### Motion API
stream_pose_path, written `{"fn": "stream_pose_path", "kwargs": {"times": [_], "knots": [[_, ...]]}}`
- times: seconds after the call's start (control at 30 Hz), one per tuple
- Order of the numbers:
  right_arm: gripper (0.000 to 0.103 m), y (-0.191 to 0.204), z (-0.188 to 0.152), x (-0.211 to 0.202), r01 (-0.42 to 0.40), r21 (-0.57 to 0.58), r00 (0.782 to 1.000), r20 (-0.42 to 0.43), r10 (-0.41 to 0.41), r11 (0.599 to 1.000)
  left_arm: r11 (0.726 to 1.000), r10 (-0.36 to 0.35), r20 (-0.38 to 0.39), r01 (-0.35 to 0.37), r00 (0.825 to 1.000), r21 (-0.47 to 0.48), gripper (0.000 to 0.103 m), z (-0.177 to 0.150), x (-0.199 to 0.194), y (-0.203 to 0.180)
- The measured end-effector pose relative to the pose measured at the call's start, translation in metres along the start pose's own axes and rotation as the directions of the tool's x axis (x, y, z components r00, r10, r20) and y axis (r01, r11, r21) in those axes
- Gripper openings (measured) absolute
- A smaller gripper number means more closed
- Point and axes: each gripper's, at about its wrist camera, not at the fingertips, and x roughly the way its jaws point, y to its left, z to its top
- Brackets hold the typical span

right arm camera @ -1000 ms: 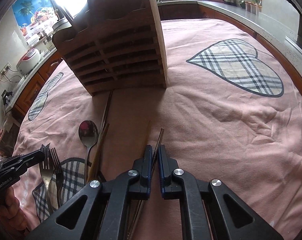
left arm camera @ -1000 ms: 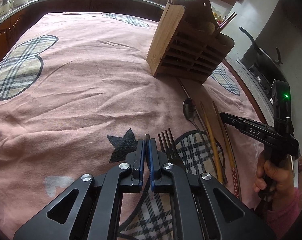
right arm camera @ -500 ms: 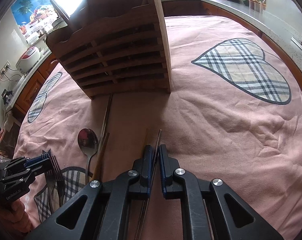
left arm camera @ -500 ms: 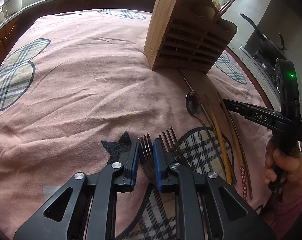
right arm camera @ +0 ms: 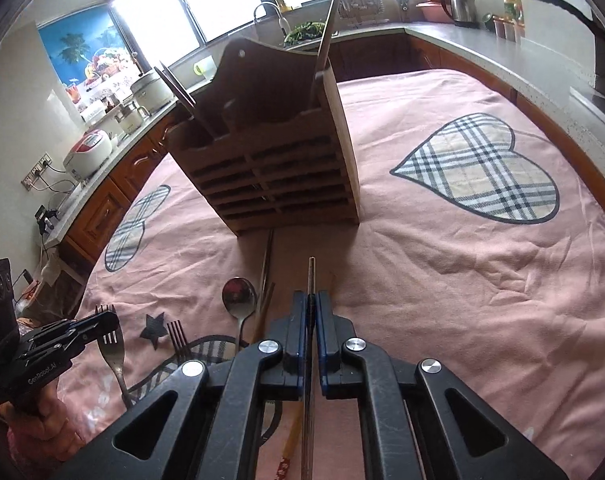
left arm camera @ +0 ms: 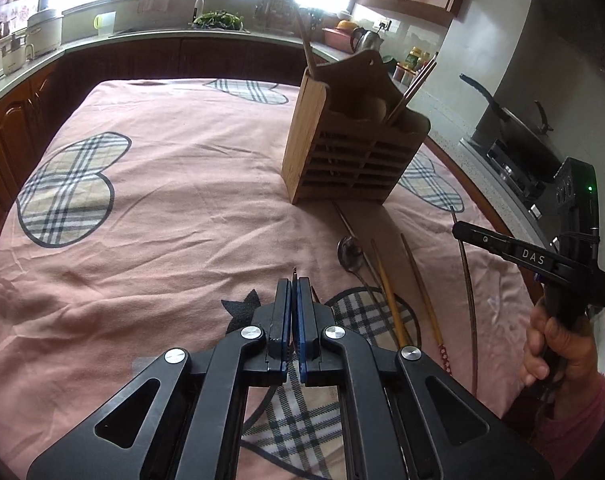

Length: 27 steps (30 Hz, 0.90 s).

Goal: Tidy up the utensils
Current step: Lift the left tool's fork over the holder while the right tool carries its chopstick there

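Observation:
My left gripper (left arm camera: 293, 280) is shut on a fork (right arm camera: 111, 350), held above the cloth; only its tine tips show in the left wrist view. My right gripper (right arm camera: 311, 294) is shut on a dark chopstick (right arm camera: 311, 276), lifted off the cloth, its tip pointing at the wooden utensil holder (right arm camera: 278, 160). The holder (left arm camera: 354, 152) stands upright with a few utensils in its top. A spoon (right arm camera: 239, 304), a second fork (right arm camera: 179, 334) and more chopsticks (left arm camera: 388, 288) lie on the cloth in front of it.
A pink cloth with plaid hearts (right arm camera: 478, 176) covers the table. Kitchen counters with a kettle (right arm camera: 456, 2) and rice cookers (right arm camera: 88, 152) ring the table. A pan (left arm camera: 514, 128) sits on the stove at the right.
Both grippers have risen from the cloth. The left one shut on the fork and lifted it. The right one lifted the chopstick.

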Motion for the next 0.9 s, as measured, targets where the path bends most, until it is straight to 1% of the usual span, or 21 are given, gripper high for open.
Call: {"fn": "stream_pose_path", "kwargs": {"times": [0.13,0.17,0.3,0.4,0.53,0.7,0.9], "knots": [[0.004,0.008,0.007,-0.028,-0.015,0.001,0.997,0.073,0.015,1.0,1.0,-0.002,0.062,0.002,0.998,-0.007,0.002,0.004,-0.022,-0.002],[0.004,0.009,0.008,-0.035,-0.009,-0.001,0.996,0.092,0.009,1.0,1.0,-0.003,0.078,0.003,0.997,-0.008,0.002,0.005,-0.028,-0.003],[0.004,0.013,0.014,-0.061,-0.005,-0.012,0.986,0.167,0.007,1.0,1.0,-0.005,0.137,0.006,0.991,-0.011,0.002,0.012,-0.047,-0.007],[0.004,0.015,0.019,-0.076,-0.003,-0.018,0.978,0.209,0.006,1.0,1.0,-0.004,0.167,0.006,0.986,-0.014,0.002,0.015,-0.057,-0.008],[0.004,0.017,0.023,-0.088,-0.006,-0.018,0.969,0.248,0.01,1.0,1.0,0.0,0.198,0.005,0.98,-0.025,0.002,0.02,-0.066,-0.008],[0.004,0.019,0.023,-0.098,-0.008,-0.022,0.962,0.273,0.013,1.0,0.999,0.015,0.238,-0.004,0.971,-0.044,0.002,0.025,-0.074,-0.006],[0.004,0.019,0.026,-0.106,-0.016,-0.016,0.946,0.324,0.02,1.0,0.998,0.049,0.294,-0.036,0.955,-0.05,0.002,0.034,-0.083,-0.008]]}}
